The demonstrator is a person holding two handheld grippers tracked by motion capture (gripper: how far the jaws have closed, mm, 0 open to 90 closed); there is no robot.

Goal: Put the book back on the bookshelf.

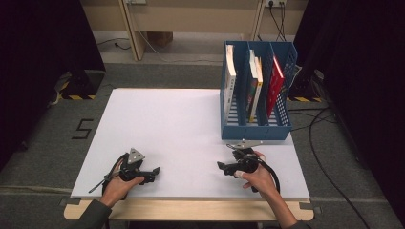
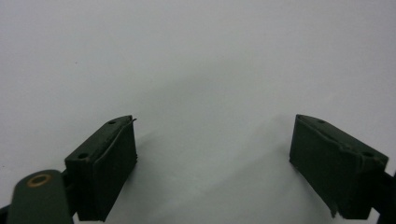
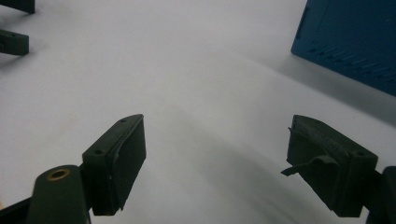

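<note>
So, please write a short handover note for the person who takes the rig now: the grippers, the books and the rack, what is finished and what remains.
Left gripper: open, nothing between its jaws, low over the white table near the front edge.
Right gripper: open, nothing held, just in front of the blue file rack.
Rack: upright at the table's far right, three slots. A white book in the left slot, a white and yellow pair of books in the middle, a red book in the right.
Done: all visible books stand in the rack.
Left: no book lies loose on the table; the hands seem only to be resting.
</note>
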